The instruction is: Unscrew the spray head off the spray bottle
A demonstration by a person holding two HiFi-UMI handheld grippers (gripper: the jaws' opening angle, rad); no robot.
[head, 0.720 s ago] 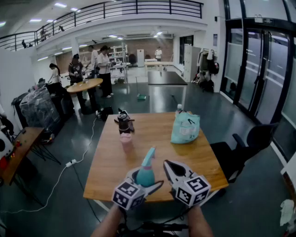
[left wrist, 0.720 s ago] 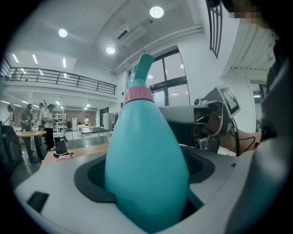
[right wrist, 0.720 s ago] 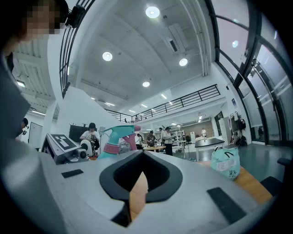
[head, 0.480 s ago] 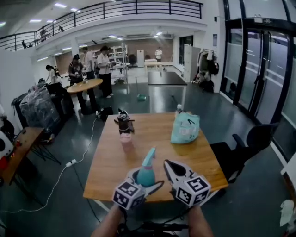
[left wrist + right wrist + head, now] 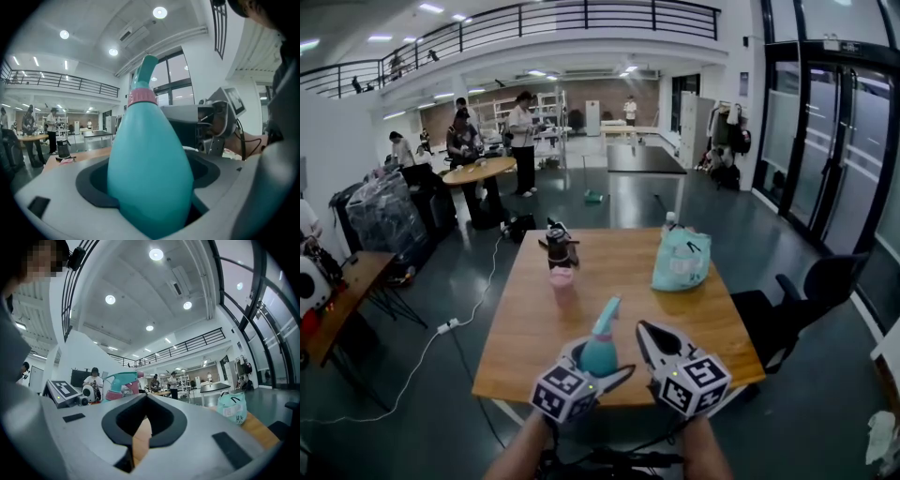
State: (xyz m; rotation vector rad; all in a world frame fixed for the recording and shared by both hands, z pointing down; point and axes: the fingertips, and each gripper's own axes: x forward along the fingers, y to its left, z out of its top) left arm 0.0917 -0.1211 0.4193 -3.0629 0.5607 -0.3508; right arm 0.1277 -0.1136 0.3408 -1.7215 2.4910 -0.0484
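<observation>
Your left gripper is clamped round the belly of the teal pear-shaped plastic spray bottle, holding it roughly upright over the near edge of the wooden table, with its teal spray head seated on the pink collar. Your right gripper is closed on nothing, just right of the bottle. I judge the step to be taking hold of the head: part the right jaws, close them on it, and twist while the left stops the bottle turning.

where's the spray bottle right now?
Head view, low centre: the spray bottle is clamped in the left gripper over the near edge of the table, with the shut, empty right gripper just to its right.
</observation>
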